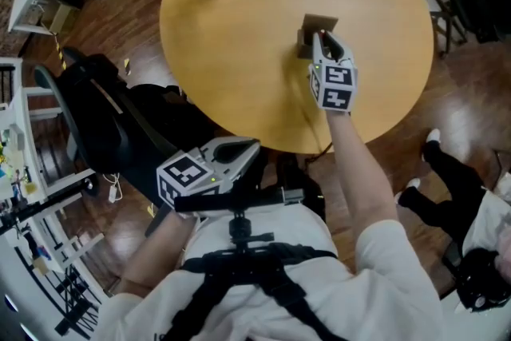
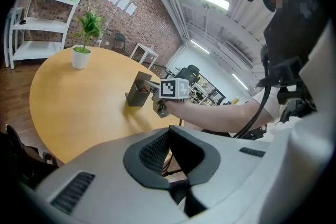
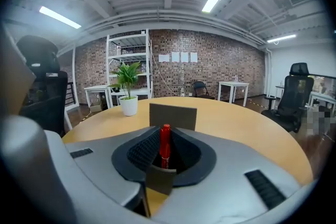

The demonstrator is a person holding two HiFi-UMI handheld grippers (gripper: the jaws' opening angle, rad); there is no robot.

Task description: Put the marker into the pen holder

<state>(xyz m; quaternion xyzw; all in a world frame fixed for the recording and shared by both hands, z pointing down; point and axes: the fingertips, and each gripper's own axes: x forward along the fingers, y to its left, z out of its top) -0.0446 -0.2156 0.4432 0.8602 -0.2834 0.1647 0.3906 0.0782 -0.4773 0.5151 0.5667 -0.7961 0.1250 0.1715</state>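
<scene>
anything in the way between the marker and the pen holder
Nothing visible does. The right gripper holds the red marker upright at the pen holder, whose near wall shows in front of the marker and far wall behind. The potted plant stands well off across the table.

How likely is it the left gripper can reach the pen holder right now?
Probably not: the left gripper hangs off the near edge of the table, and the right gripper, holding the marker, crowds the pen holder.

Marker (image 3: pixel 165 145) btm hidden behind pen holder (image 3: pixel 172 115) wall (front one).
</scene>
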